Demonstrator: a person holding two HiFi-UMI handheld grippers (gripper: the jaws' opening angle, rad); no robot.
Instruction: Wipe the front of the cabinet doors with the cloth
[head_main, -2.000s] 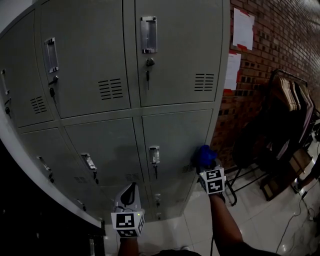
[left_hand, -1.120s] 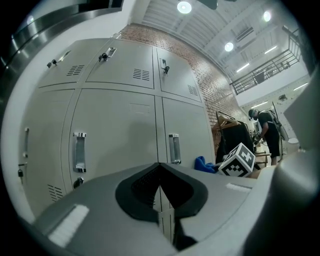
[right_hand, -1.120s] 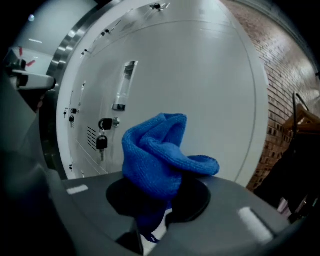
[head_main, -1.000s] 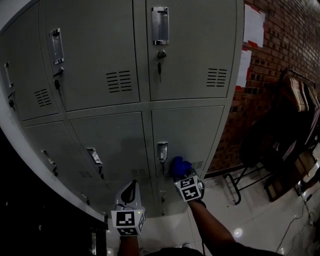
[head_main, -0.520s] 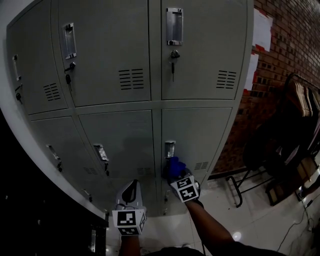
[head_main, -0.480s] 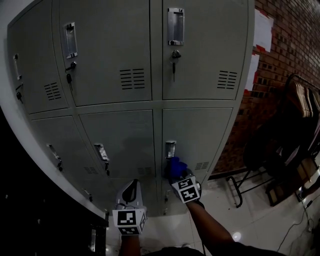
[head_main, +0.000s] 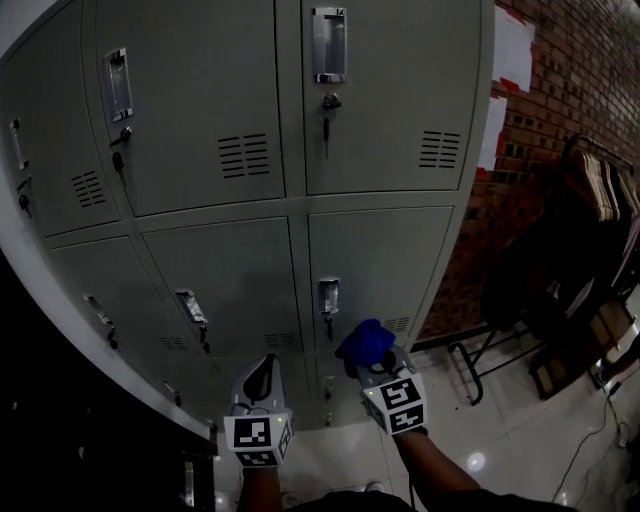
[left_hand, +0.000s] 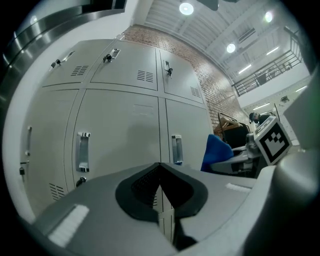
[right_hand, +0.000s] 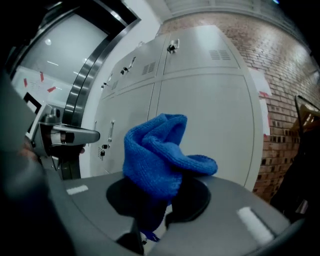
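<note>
A bank of grey metal cabinet doors (head_main: 390, 100) with silver handles and vent slots fills the head view. My right gripper (head_main: 378, 362) is shut on a bunched blue cloth (head_main: 366, 342), held just off the lower right door (head_main: 385, 265), below and right of its handle (head_main: 328, 296). In the right gripper view the blue cloth (right_hand: 160, 155) sticks up from the closed jaws with the doors (right_hand: 200, 105) beyond. My left gripper (head_main: 260, 385) hangs lower left, shut with nothing in it. From the left gripper view the doors (left_hand: 120, 125) and the cloth (left_hand: 216, 152) show.
A brick wall (head_main: 560, 60) with paper sheets (head_main: 512, 45) stands right of the cabinet. A dark rack with hanging things (head_main: 580, 230) and a metal frame (head_main: 480, 370) sit on the glossy tiled floor (head_main: 520, 440) at right. A dark edge (head_main: 60, 420) runs along the left.
My right gripper with the cloth has come back from the lower right door's handle, moving down and right toward me. The left gripper has stayed put.
</note>
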